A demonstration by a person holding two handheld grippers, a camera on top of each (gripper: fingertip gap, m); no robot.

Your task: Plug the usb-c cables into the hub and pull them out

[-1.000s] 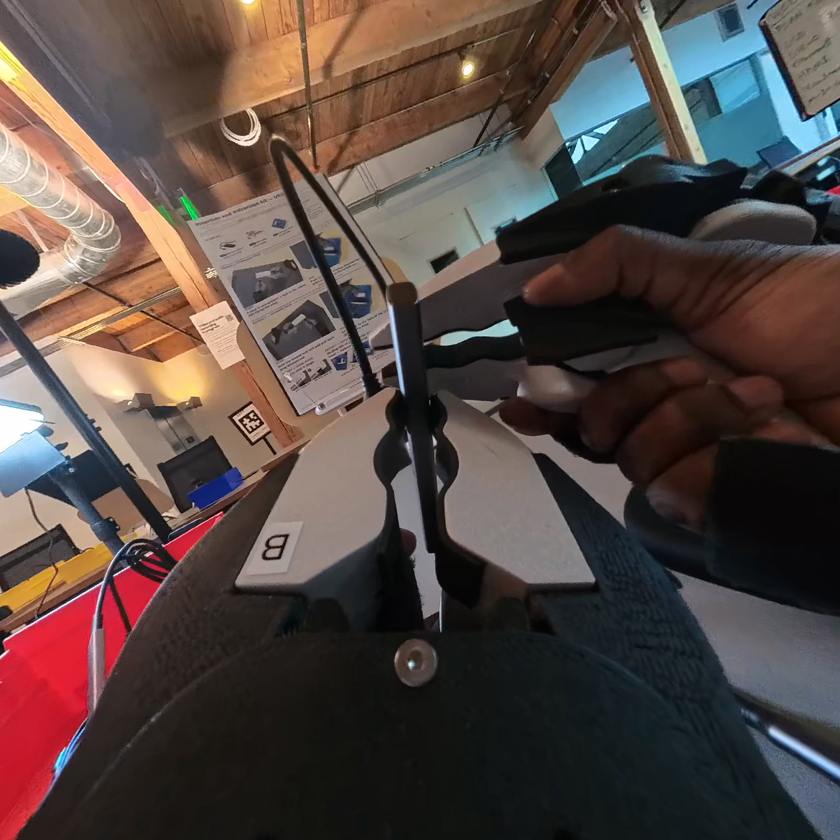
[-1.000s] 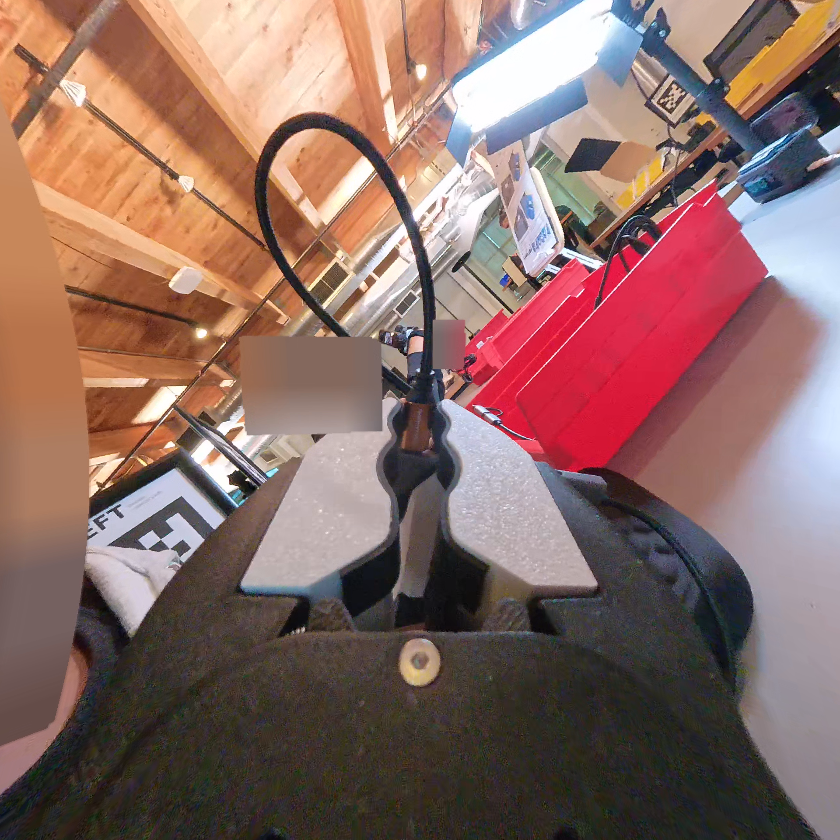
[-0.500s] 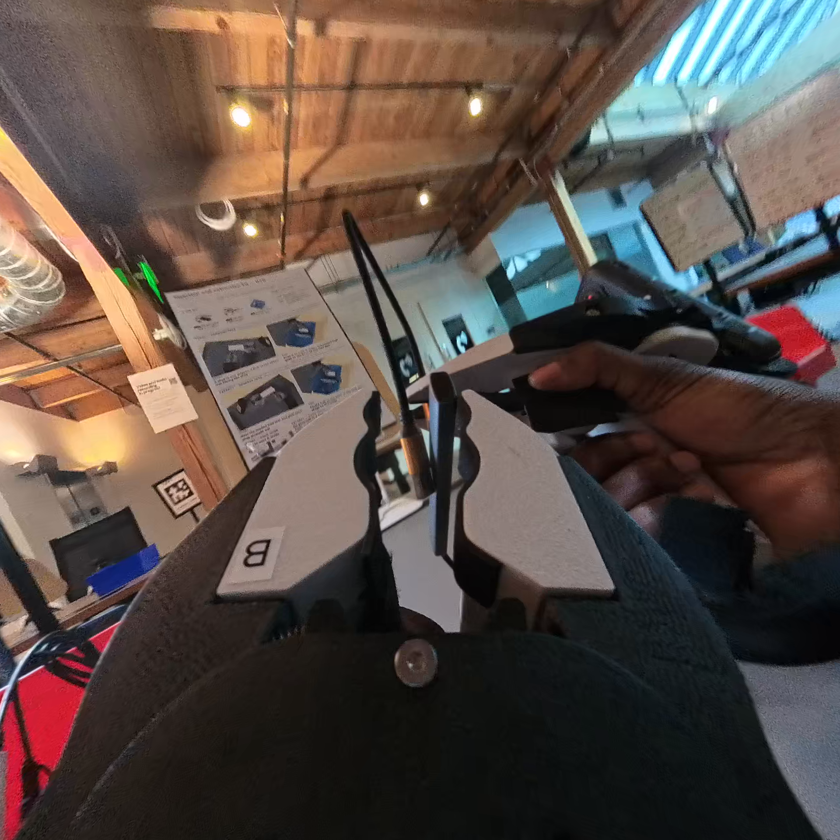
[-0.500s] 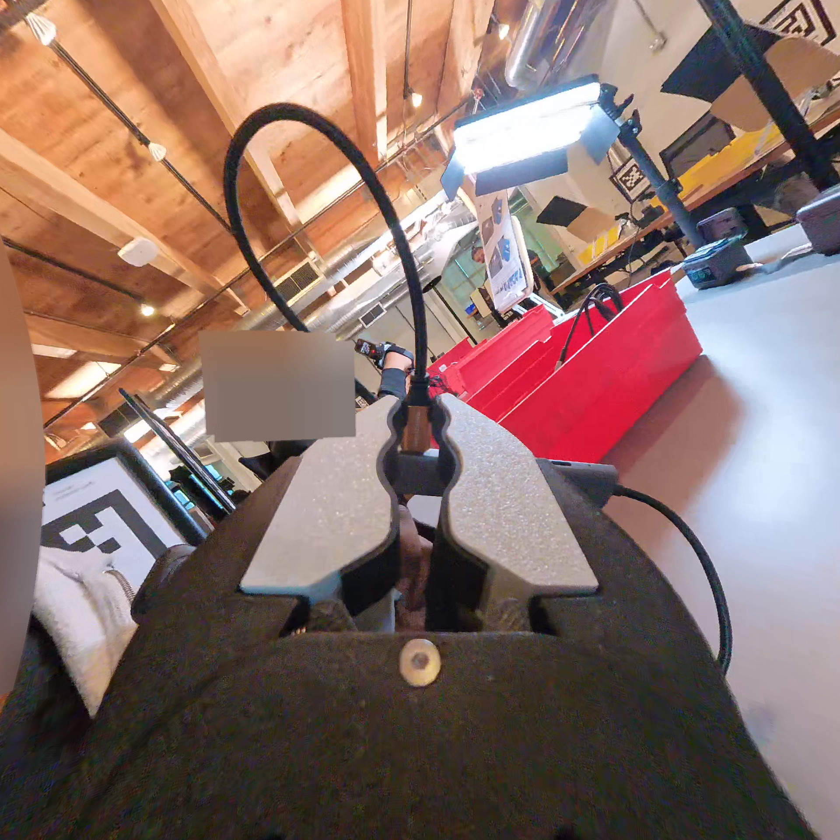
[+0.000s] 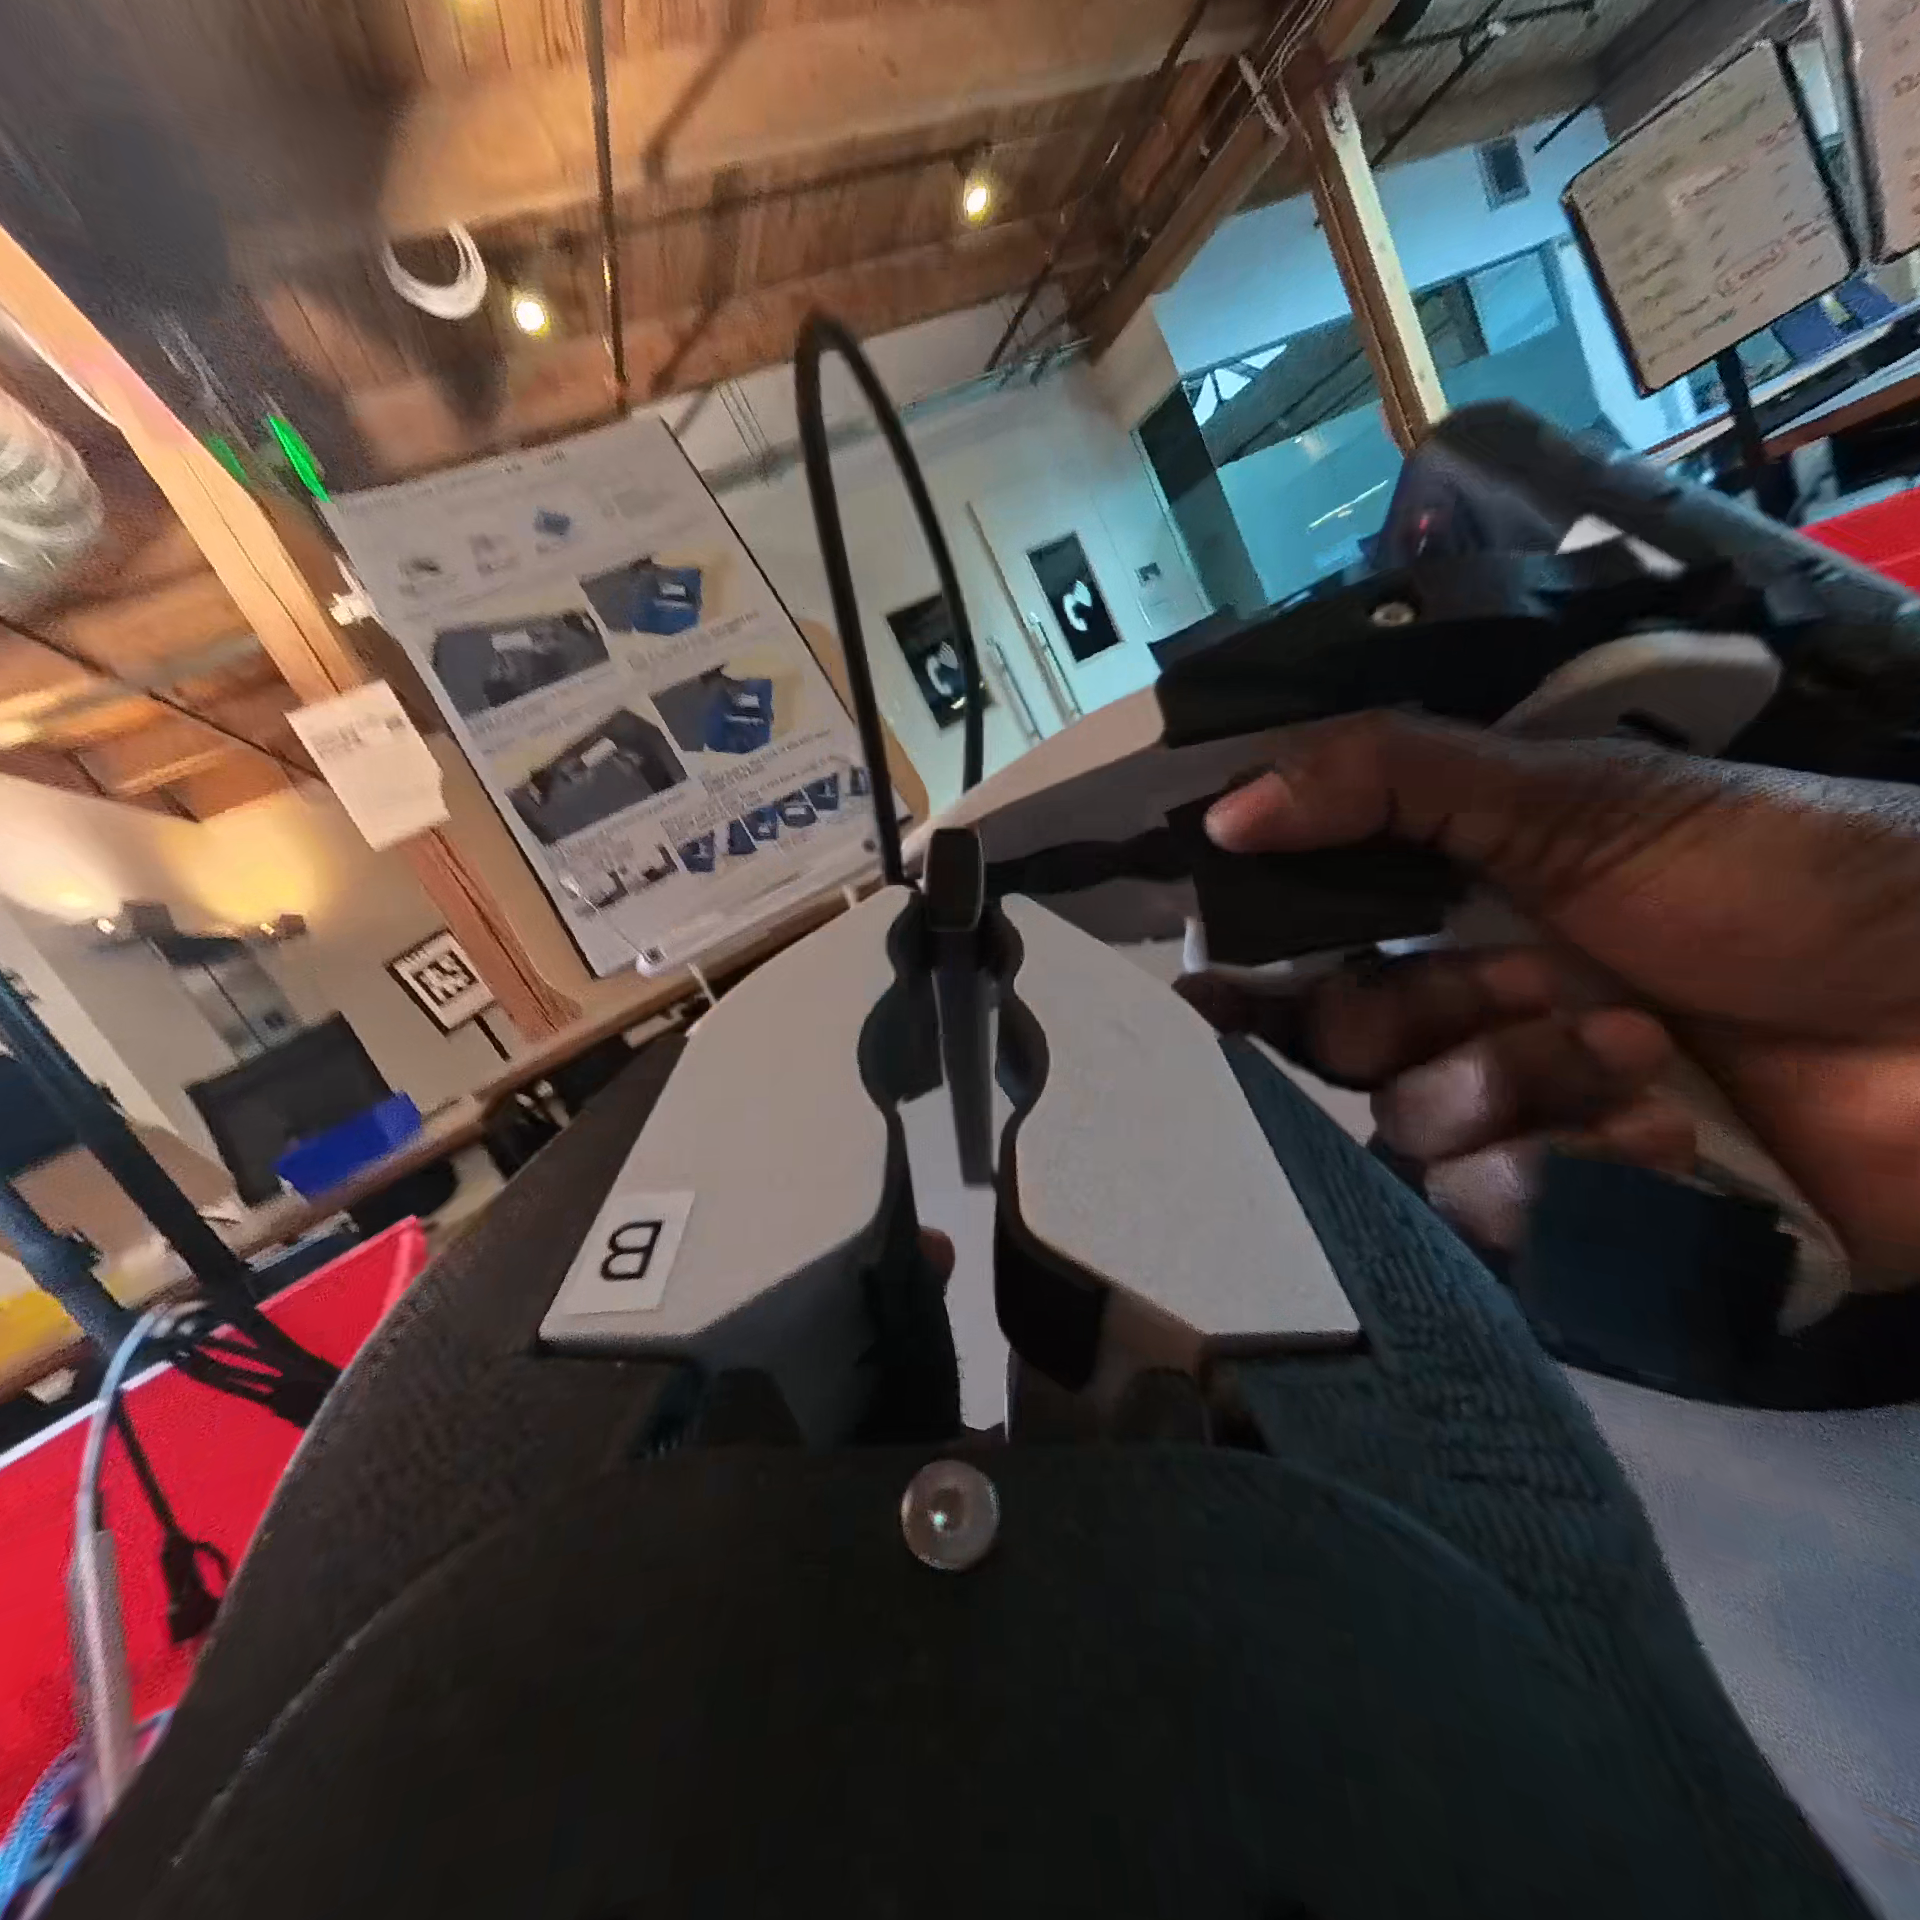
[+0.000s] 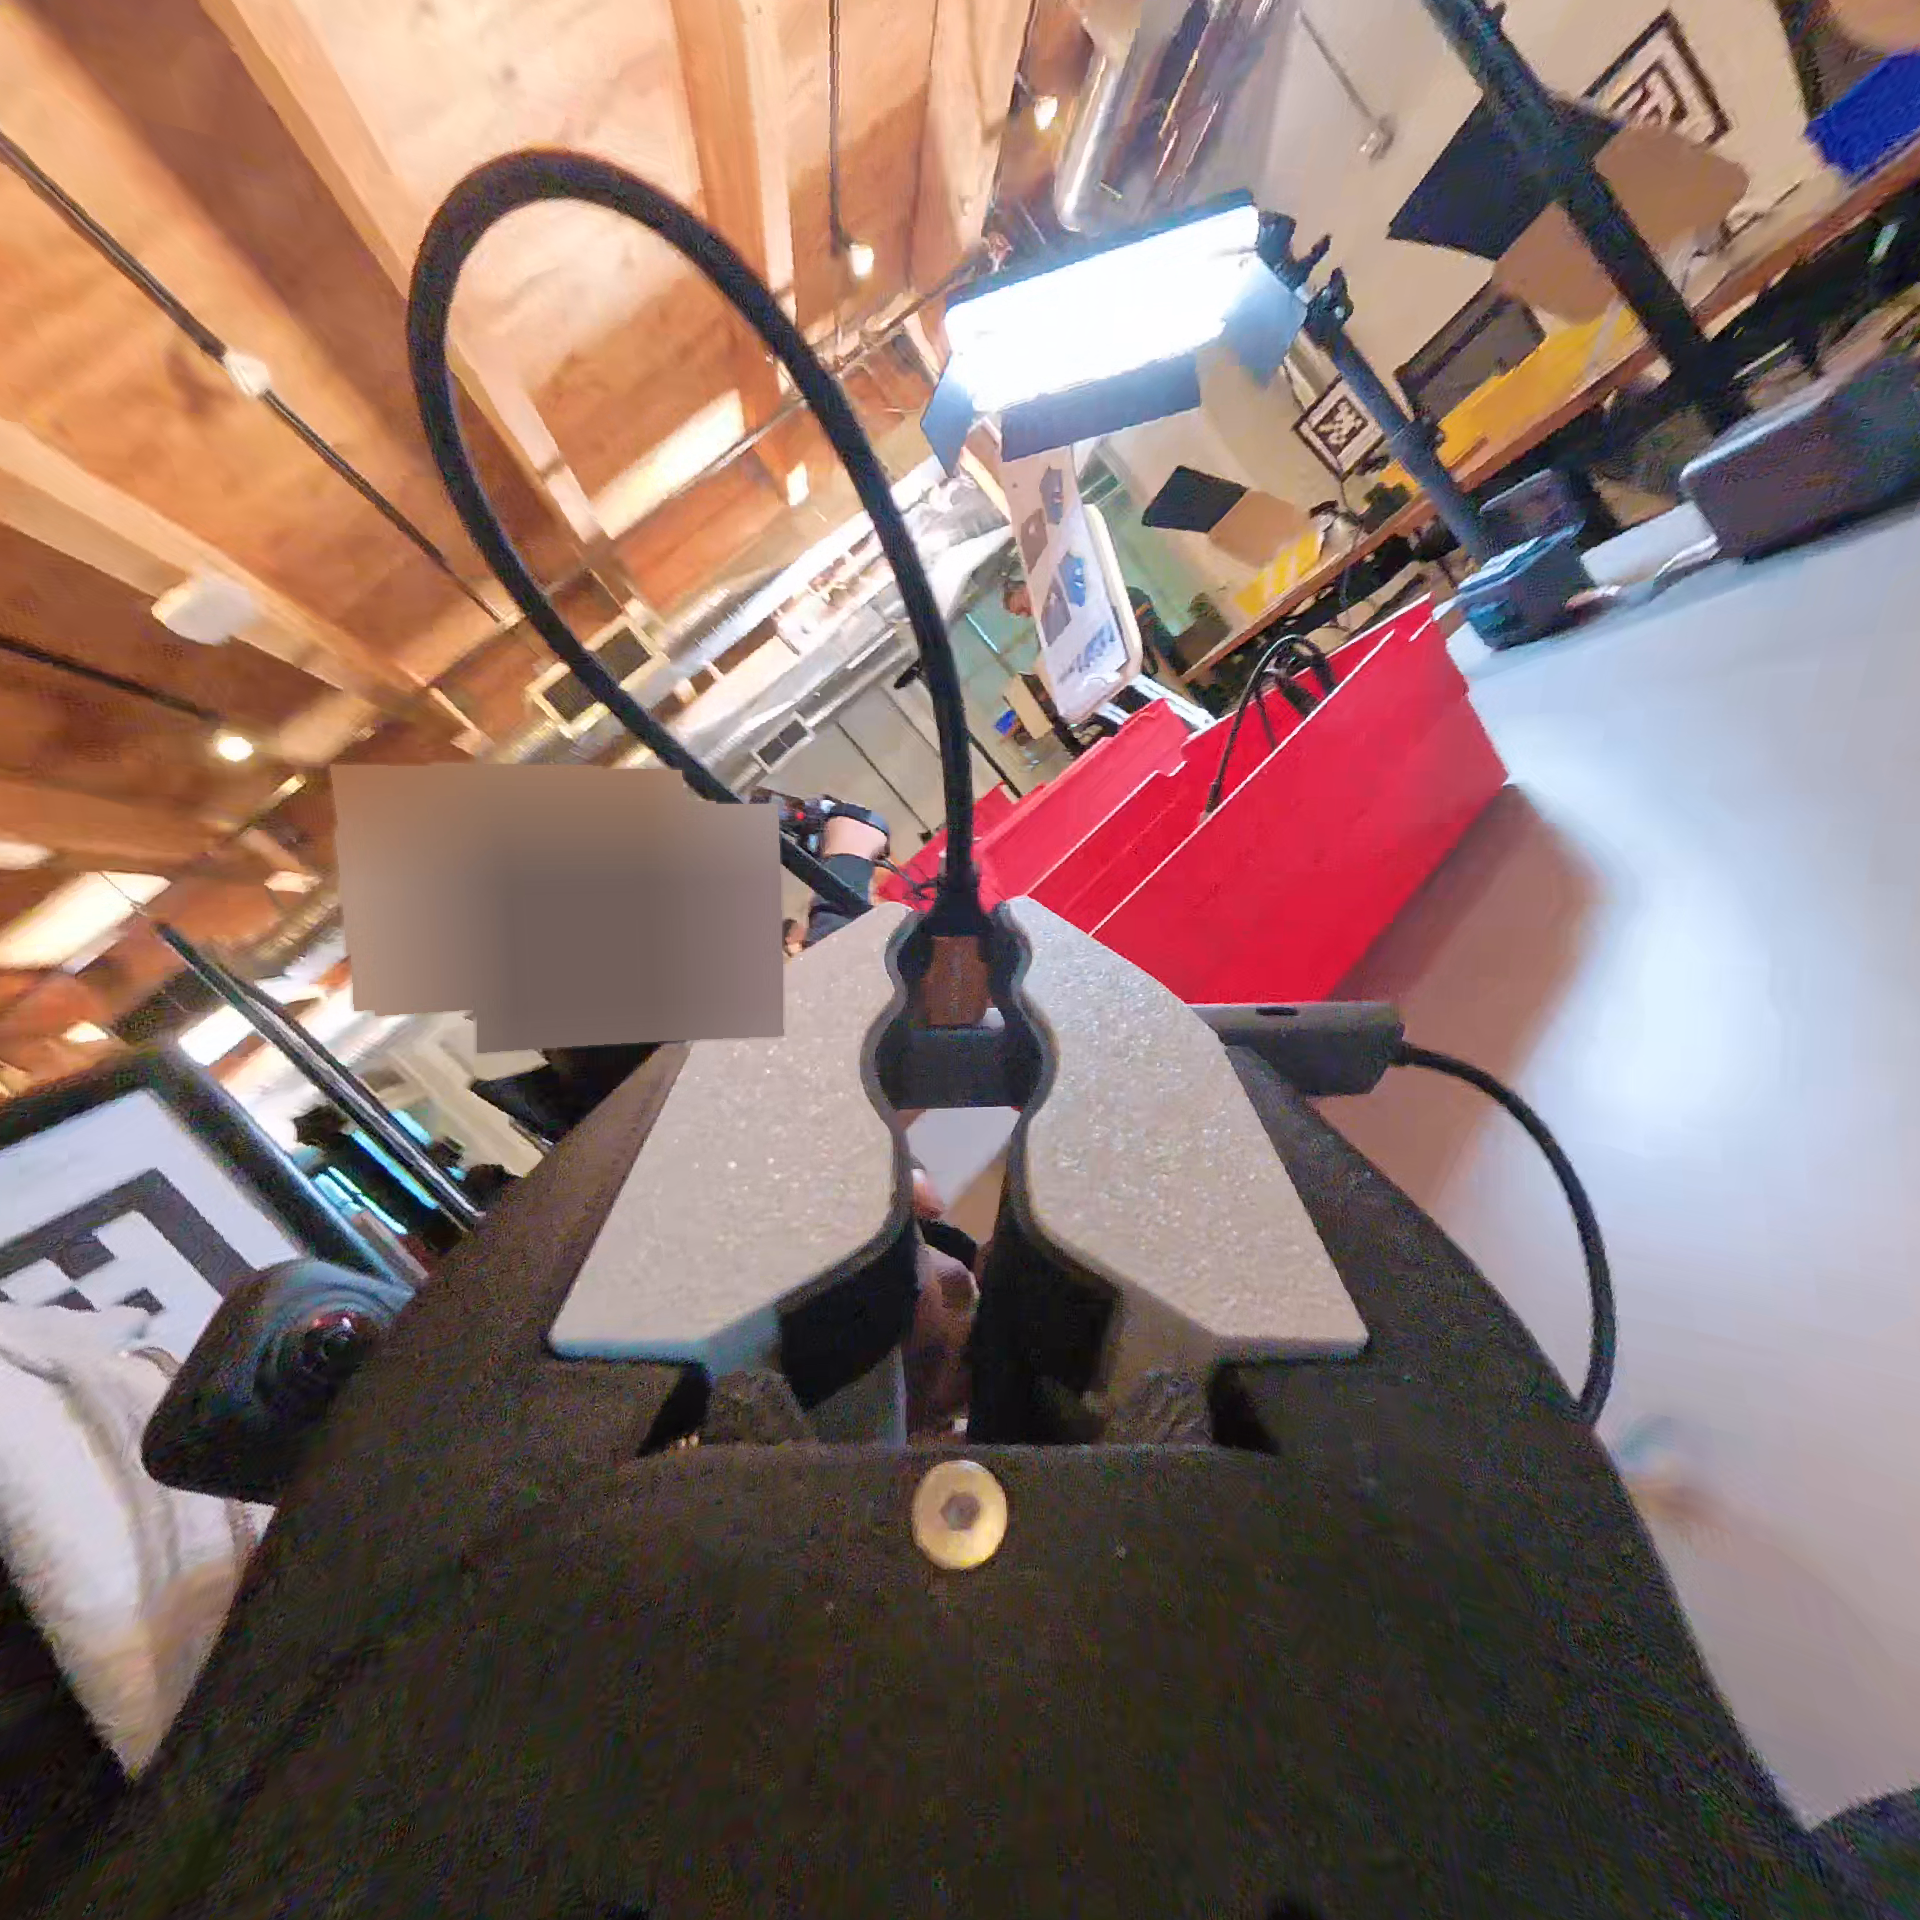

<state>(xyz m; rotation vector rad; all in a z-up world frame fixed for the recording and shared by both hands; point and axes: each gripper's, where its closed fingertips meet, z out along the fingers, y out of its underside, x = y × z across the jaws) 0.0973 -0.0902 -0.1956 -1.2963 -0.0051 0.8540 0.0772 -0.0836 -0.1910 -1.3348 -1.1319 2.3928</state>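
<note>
Hub (image 5: 961, 1049), a dark slab seen edge-on, is clamped upright in the closed left gripper (image 5: 951, 940). Right gripper (image 6: 956, 971) is shut on the copper plug (image 6: 954, 982) of the looping black cable (image 6: 665, 249). Beyond, bare grey table (image 6: 1714, 883) runs to red bins (image 6: 1299, 831) at its far edge.

Left gripper closes again on the hub

My left gripper (image 5: 956, 940), parted half a second ago, now pinches the dark hub (image 5: 961, 1039) at frame centre; the cable (image 6: 665, 343) loop rises higher in my right view.
</note>
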